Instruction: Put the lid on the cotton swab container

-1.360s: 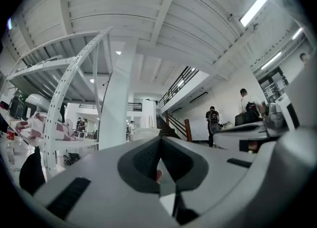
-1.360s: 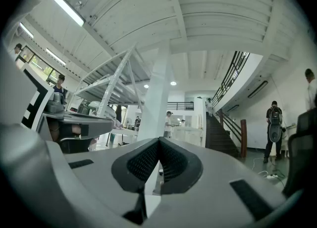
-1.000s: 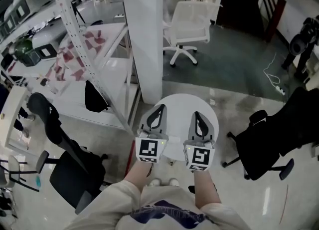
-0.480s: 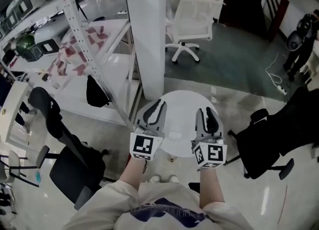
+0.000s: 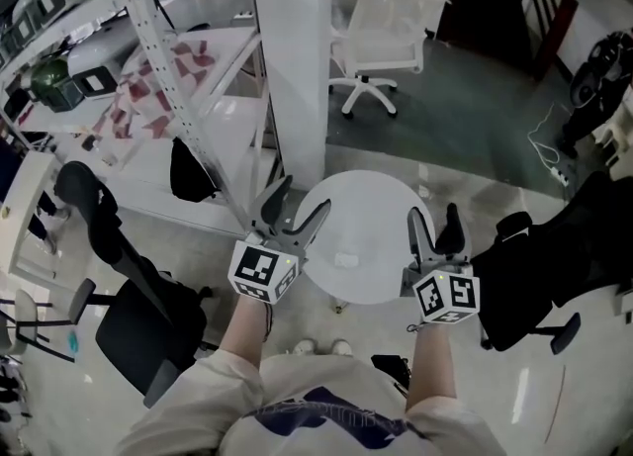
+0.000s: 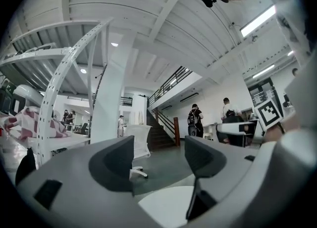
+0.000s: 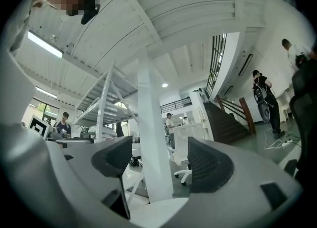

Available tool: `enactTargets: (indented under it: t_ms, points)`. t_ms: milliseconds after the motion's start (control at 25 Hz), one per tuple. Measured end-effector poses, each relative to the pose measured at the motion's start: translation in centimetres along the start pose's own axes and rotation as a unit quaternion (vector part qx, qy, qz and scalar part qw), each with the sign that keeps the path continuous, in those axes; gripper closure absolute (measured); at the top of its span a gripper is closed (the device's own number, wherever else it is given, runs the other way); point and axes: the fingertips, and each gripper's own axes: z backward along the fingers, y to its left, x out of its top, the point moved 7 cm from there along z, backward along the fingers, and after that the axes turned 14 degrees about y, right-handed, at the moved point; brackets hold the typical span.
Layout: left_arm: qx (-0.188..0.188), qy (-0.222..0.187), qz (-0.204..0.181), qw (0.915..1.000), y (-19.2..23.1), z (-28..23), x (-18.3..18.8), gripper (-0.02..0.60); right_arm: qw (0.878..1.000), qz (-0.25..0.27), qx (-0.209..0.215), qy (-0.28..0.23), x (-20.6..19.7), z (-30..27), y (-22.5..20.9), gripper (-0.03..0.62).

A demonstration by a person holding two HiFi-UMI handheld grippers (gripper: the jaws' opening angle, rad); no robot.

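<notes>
A small pale flat object [image 5: 346, 259] lies on the round white table [image 5: 371, 209]; it is too small to tell whether it is the container or the lid. My left gripper [image 5: 297, 205] hangs over the table's left edge, its jaws opening with nothing between them. My right gripper [image 5: 434, 222] is at the table's right edge, jaws likewise opening and empty. In the left gripper view the left gripper [image 6: 157, 160] points across the table [image 6: 163, 207] into the hall. In the right gripper view the right gripper [image 7: 159, 161] faces the white pillar [image 7: 153, 138].
A white pillar [image 5: 292, 58] rises just behind the table, with a white metal rack [image 5: 188, 98] to its left and a white office chair [image 5: 386, 39] beyond. Black chairs stand at the left [image 5: 148, 330] and right [image 5: 539, 276]. People stand far off [image 6: 194, 120].
Both grippers have moved apart, from side by side over the table out to its left and right edges. Their jaws have gone from shut to open.
</notes>
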Motion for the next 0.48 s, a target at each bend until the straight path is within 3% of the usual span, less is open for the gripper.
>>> enactTargets:
  t_ms: [280,480]
  points:
    - [-0.022,0.044,-0.029,0.9984,1.1,-0.3,-1.8,0.276,0.999,0.009,0.010,0.030,-0.7,0.2,-2.2,0.240]
    - [-0.065,0.108,-0.049,0.9909,0.5,-1.2,-5.0,0.249,0.995,0.003,0.050,0.083,-2.8,-0.8,-3.1,0.260]
